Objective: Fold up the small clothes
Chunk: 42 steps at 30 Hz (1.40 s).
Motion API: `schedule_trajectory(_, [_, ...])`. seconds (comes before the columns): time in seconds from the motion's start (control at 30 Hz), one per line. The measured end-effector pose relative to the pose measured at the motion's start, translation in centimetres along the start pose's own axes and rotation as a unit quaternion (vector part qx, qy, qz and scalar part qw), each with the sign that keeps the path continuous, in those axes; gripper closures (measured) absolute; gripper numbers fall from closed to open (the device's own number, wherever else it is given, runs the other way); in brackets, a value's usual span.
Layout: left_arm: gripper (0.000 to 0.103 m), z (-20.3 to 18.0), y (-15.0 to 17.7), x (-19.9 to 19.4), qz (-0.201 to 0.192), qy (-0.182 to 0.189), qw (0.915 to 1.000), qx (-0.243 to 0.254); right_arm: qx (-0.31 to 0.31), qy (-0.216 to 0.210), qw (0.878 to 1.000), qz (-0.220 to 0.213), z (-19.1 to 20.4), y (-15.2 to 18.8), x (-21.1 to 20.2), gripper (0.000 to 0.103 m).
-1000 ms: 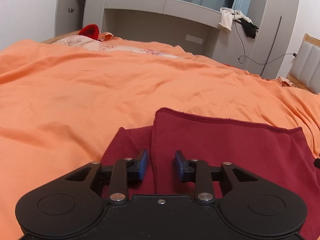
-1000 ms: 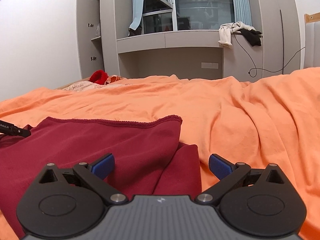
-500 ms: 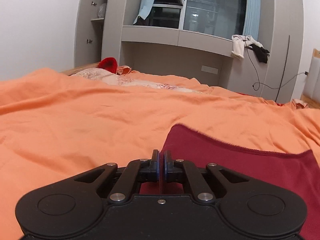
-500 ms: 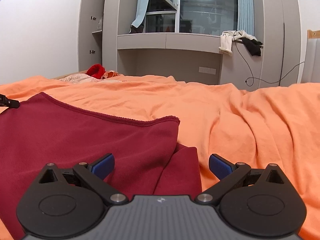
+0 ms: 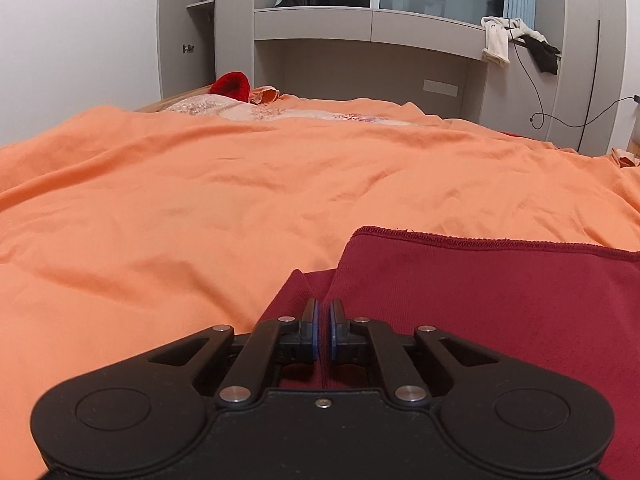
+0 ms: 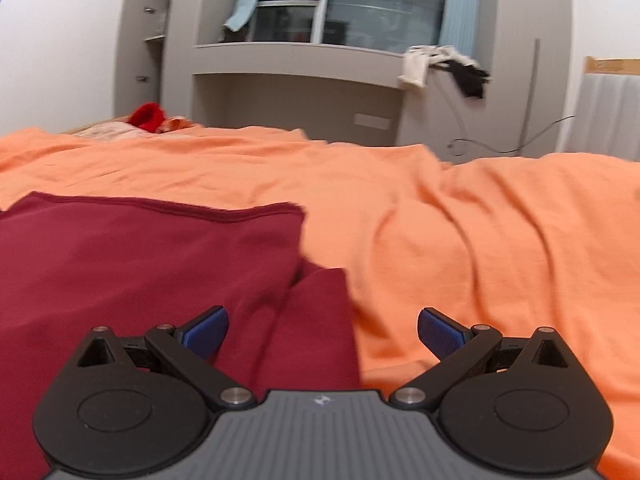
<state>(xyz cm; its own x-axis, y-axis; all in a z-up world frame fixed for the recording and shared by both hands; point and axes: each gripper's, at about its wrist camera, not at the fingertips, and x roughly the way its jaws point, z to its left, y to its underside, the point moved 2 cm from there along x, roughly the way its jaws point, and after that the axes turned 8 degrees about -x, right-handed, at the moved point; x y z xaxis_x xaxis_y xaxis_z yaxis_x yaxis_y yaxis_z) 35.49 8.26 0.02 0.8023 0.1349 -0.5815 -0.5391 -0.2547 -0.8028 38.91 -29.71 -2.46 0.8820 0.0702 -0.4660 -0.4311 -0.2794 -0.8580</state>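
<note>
The dark red garment is spread on the orange bed. Its near left edge is pinched by the left gripper; the right gripper is held spread above the near right corner. A one-sided pull could skew the fold.

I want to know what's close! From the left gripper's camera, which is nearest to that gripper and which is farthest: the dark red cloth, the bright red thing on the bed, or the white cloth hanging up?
1. Dark red cloth, right at the left gripper.
2. Bright red thing, far left on the bed.
3. White cloth, hanging upper right beyond the bed.
</note>
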Motion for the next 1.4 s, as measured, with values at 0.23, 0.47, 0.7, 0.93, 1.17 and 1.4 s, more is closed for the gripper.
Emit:
schedule_trajectory(0.23, [0.097, 0.6, 0.0, -0.8, -0.016, 0.009, 0.9997, -0.014, 0.009, 0.026, 1.000, -0.004, -0.7, 0.0, 0.2, 0.000])
schedule_trajectory(0.47, [0.093, 0.0, 0.4, -0.1, 0.001, 0.001, 1.0000, 0.007, -0.028, 0.029, 0.999, 0.022, 0.5, 0.2, 1.6, 0.000])
schedule_trajectory(0.7, [0.075, 0.4, 0.3, -0.8, -0.008, 0.006, 1.0000, 0.000, 0.009, 0.007, 1.000, 0.021, -0.7, 0.5, 1.6, 0.000])
schedule_trajectory(0.93, [0.020, 0.8, 0.3, -3.9, -0.046, -0.005, 0.9986, -0.026, -0.001, 0.045, 0.999, -0.004, -1.0, -0.2, -0.8, 0.000])
schedule_trajectory(1.17, [0.004, 1.6, 1.1, -7.5, -0.068, 0.021, 0.9960, -0.054, -0.015, 0.059, 0.997, -0.054, -0.5, -1.2, -4.6, 0.000])
schedule_trajectory(1.4, [0.001, 2.6, 3.4, -12.5, -0.097, 0.054, 0.9906, -0.079, -0.035, 0.022, 0.995, -0.095, 1.8, -2.4, -7.7, 0.000])
